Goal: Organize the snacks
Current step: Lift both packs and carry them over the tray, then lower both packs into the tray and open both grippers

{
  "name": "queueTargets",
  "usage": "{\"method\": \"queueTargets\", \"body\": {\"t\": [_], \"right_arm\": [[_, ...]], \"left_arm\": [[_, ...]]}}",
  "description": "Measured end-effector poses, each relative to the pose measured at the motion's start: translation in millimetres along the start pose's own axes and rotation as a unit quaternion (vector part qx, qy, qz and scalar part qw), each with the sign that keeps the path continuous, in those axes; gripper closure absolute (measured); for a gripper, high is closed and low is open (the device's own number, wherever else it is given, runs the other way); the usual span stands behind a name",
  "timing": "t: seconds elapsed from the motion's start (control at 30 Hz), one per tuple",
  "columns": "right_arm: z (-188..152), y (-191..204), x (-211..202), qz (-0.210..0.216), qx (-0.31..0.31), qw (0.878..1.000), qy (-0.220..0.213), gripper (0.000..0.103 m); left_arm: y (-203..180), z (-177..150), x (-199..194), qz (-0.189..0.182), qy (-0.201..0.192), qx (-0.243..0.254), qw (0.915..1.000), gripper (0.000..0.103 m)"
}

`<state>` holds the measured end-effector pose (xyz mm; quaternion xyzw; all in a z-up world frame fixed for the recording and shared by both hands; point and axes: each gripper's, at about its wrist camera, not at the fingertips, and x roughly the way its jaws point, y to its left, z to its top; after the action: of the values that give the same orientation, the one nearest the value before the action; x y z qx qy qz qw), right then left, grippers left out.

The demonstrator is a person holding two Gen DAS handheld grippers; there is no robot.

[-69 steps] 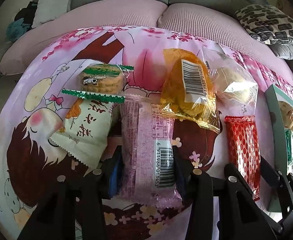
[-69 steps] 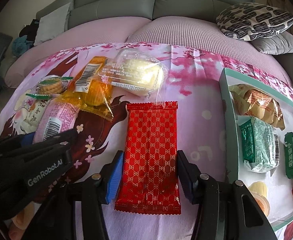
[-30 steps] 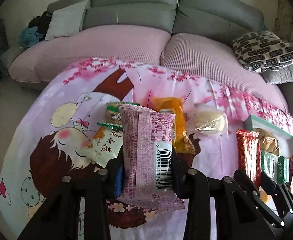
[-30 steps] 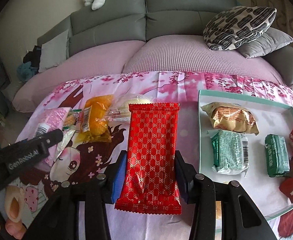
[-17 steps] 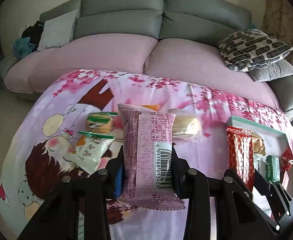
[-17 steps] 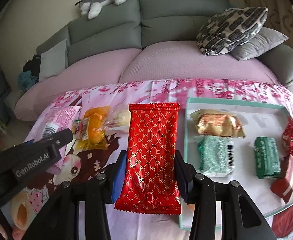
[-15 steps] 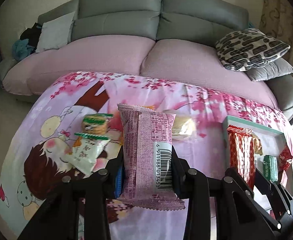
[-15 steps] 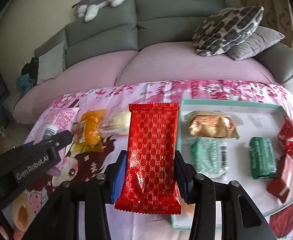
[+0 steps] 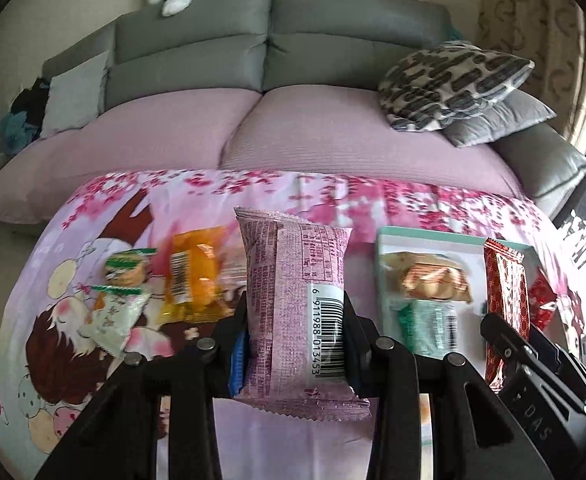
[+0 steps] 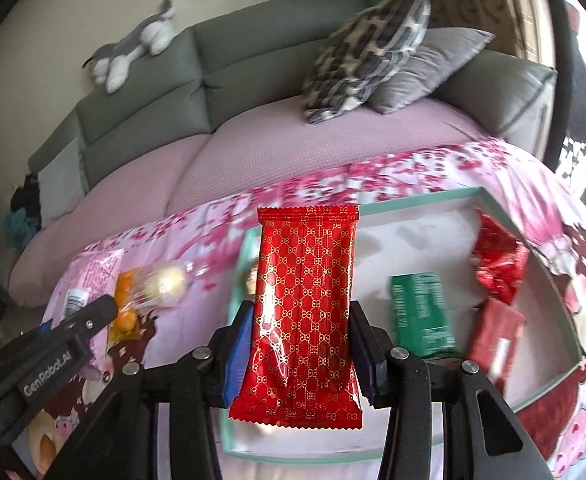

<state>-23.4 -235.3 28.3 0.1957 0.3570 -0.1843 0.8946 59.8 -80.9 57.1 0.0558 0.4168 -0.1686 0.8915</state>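
Here my left gripper (image 9: pixel 296 344) grasps the pink packet (image 9: pixel 295 304); my right gripper (image 10: pixel 301 350) grasps the red packet (image 10: pixel 303 300) above the tray's (image 10: pixel 425 197) left edge.

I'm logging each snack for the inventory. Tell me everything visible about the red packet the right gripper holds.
The red packet is a glossy, oblong foil wrapper with a repeating gold lattice print and crimped, serrated ends. It is sealed, slightly creased low down, and held lengthwise, clamped at its lower sides by the right gripper, above the near left edge of the teal-rimmed tray.
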Motion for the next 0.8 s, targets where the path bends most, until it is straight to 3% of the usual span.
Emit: {"method": "queueTargets", "body": {"t": [0.47,0.8], "right_arm": [[8,-82,-15,-0.037,0.068,0.997,-0.012,0.055],[6,-114,-15,-0.048,0.096,0.994,-0.010,0.055]], "left_arm": [[-93,-13,2,-0.051,-0.003,0.076,0.9958,0.063],[-126,-28,19,-0.069,0.013,0.106,0.9918,0.063]]}}
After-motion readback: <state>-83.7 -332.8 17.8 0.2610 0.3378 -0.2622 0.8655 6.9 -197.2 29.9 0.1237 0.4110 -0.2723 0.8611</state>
